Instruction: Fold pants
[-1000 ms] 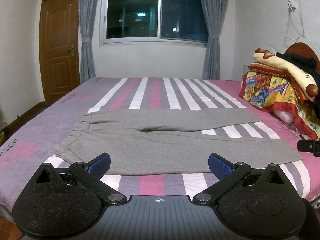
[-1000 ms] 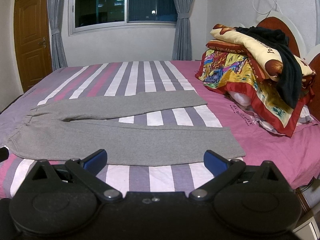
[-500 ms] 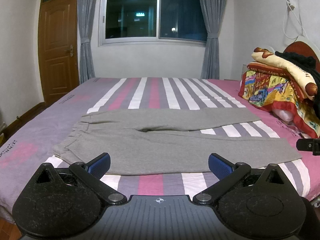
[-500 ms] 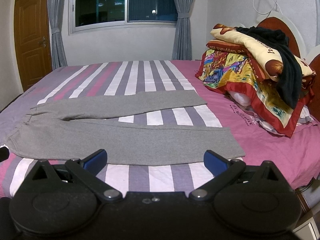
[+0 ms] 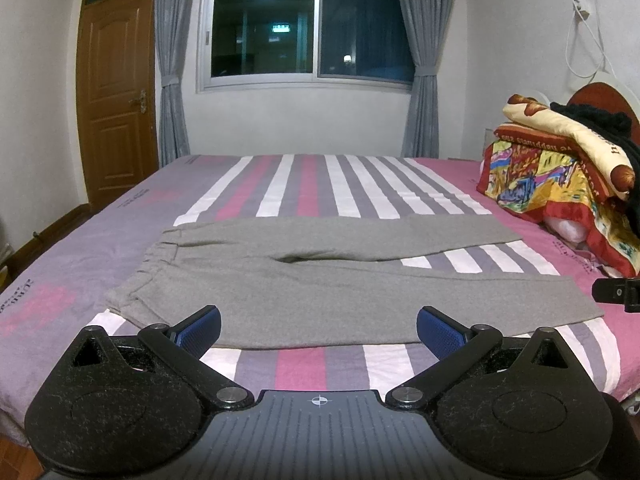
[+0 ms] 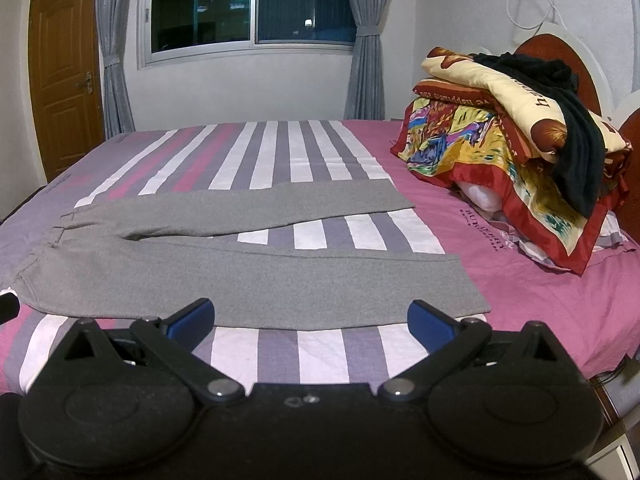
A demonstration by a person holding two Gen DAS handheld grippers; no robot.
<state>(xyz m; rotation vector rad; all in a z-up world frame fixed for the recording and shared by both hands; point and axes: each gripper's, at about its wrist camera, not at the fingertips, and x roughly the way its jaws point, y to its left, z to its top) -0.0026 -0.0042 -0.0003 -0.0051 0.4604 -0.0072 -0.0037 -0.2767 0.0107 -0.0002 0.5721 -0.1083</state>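
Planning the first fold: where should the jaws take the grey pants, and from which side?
Grey pants lie flat, legs splayed. Left gripper takes the near waistband corner, right gripper the near leg's hem corner, both from the near bed edge: those edges lie closest, unobstructed.

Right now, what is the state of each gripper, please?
Left gripper: open, holding nothing, short of the pants.
Right gripper: open, holding nothing.

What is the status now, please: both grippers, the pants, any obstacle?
Left gripper open, right gripper open, both empty. Grey knit pants flat on striped bed sheet, legs apart, unfolded. Nothing in the way.
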